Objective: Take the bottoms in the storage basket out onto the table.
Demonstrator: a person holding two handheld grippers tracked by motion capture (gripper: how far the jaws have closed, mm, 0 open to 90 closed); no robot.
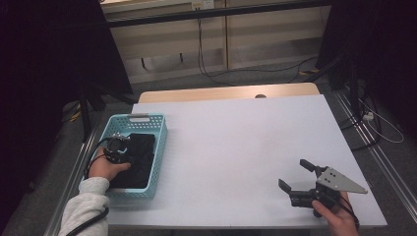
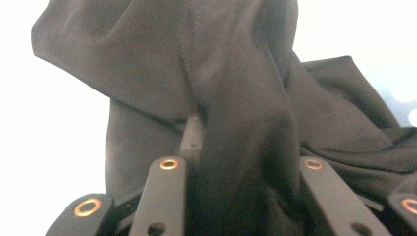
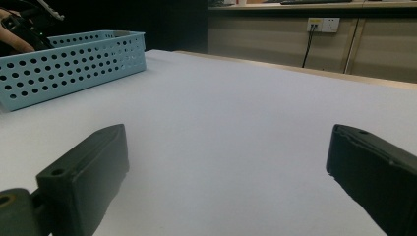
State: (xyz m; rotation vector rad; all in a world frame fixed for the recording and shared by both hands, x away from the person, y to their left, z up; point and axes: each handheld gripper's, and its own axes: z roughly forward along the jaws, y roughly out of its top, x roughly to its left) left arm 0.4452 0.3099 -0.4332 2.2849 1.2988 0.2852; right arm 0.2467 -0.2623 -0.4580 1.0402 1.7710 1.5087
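The cloth [image 2: 236,98] hides the left gripper [image 2: 241,147] tips and runs off the frame's top. The basket [image 3: 69,64] is cut at the left edge.

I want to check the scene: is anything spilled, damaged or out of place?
Nothing stands out. The black cloth lies in the blue basket, bunched between the left tool's jaws. The white table shows no spill.

Left hand [image 1: 109,168], grey-sleeved forearm entering from the bottom edge: holds the left gripper [image 1: 119,147] pointed downward, cable trailing back along the wrist. Its jaws stand close together, clamped on a fold of soft black cloth [image 2: 236,118] bunched between them.

Right hand [image 1: 339,216]: holds the right gripper [image 1: 296,175] low and roughly level, grey three-cornered plate on top. Its jaws are spread wide with nothing between them.
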